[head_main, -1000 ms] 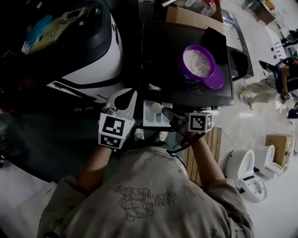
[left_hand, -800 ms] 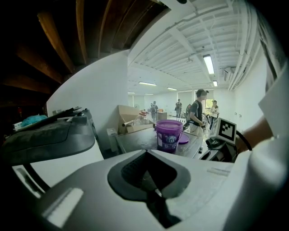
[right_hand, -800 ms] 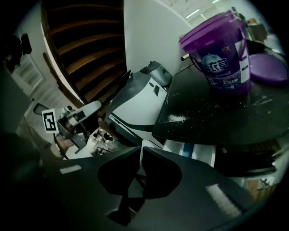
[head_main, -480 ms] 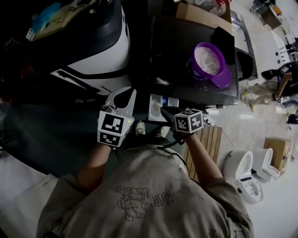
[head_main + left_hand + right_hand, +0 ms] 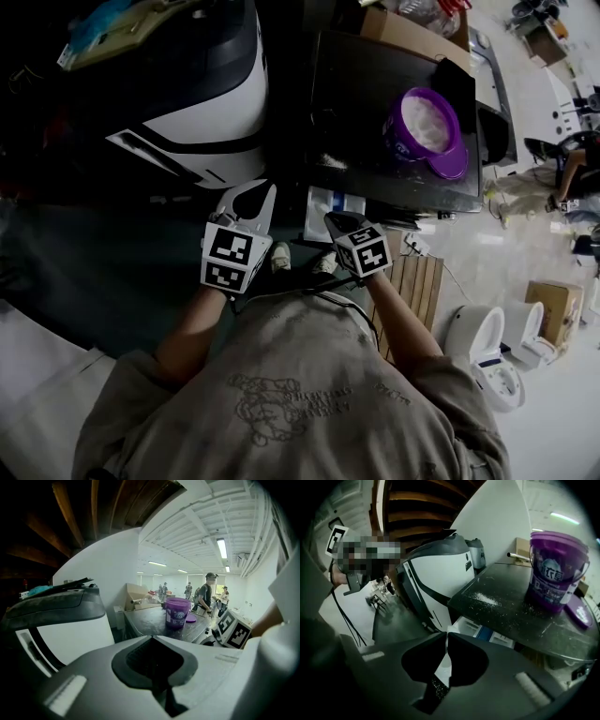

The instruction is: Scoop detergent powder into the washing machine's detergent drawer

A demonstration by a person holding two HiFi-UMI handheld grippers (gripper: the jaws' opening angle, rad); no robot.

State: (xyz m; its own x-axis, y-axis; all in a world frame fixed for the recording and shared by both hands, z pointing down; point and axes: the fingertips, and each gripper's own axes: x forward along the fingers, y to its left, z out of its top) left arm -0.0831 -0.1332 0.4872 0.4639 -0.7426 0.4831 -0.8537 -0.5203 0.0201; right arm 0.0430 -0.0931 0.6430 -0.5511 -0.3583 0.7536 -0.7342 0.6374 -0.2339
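Left gripper (image 5: 152,638) is pinched closed on nothing, just left of the drawer (image 5: 467,624). Right gripper (image 5: 446,634) is clamped on a thin white scoop (image 5: 442,666). It runs lengthwise along the jaws and points at the pulled-out drawer, bowl hidden. The purple tub (image 5: 555,571) sits beyond the drawer, label too blurry to read.

A dark bench (image 5: 352,103) carries an open purple tub (image 5: 420,124) of white powder. Its lid (image 5: 451,163) lies flat just beside it, and spilled powder (image 5: 485,599) dusts the top. A cardboard box (image 5: 403,36) stands at the far end.
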